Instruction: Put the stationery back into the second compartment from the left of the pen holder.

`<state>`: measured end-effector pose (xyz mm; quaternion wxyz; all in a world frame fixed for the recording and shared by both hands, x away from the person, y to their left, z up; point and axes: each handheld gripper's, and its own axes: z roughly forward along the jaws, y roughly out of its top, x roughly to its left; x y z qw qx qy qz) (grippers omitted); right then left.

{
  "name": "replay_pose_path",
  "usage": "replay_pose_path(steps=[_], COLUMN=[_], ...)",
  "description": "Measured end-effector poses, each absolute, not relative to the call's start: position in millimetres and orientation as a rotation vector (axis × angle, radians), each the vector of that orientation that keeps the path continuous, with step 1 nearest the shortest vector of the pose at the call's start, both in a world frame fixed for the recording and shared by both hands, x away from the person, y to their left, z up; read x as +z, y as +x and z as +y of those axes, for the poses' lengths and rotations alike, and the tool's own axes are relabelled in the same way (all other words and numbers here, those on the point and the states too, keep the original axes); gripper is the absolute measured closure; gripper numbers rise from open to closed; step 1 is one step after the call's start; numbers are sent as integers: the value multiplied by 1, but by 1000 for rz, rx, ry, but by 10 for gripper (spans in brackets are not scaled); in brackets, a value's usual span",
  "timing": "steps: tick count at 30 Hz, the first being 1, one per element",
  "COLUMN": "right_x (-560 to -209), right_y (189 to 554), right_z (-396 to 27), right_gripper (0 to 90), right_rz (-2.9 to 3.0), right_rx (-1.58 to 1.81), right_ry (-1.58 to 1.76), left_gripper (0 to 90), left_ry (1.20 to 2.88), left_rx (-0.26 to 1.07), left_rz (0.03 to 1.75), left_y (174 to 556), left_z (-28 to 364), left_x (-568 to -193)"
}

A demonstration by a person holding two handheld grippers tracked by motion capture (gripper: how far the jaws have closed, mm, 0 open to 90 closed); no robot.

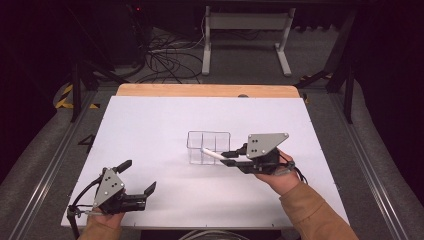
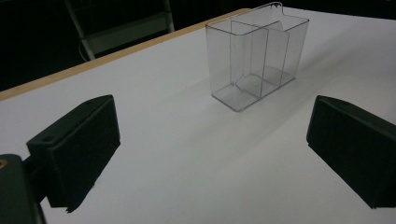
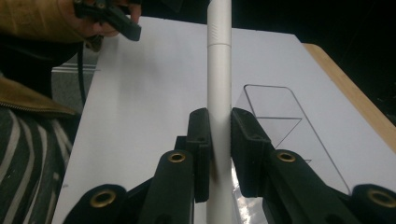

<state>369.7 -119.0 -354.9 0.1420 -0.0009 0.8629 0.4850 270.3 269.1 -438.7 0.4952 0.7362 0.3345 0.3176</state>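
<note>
The left gripper (image 2: 210,154) has its two black jaws spread wide over the white table (image 2: 187,154). Beyond them stands a clear divided container (image 2: 257,56), upright, near the far wooden edge (image 2: 116,56).

- A table with a white top (image 1: 150,130) stands in the middle of the scene; a strip of bare wood (image 1: 200,90) runs along its far edge.
- A white metal stand (image 1: 247,37) is on the floor well beyond the table's far edge.
- A tangle of dark cables (image 1: 170,60) lies beyond the table's far left corner.
- Yellow-and-black tape (image 1: 64,96) is on the floor off that same corner.
- A metal rail (image 1: 45,165) runs along the floor at the table's left side, and another rail (image 1: 370,170) at its right.
- Grey carpet (image 1: 240,72) covers the floor around the table.
</note>
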Motion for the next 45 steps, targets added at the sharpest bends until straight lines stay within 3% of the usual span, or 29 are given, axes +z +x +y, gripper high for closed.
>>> replay_pose_path(steps=[45], right_x=[-351], right_y=[406], right_z=[-93], right_gripper=[785], right_rz=[2152], right_rx=[1677], right_ry=[475], left_gripper=[35], left_ry=[1787], left_rx=[772], left_rz=[805], left_y=[271], left_z=[270], left_x=[-439])
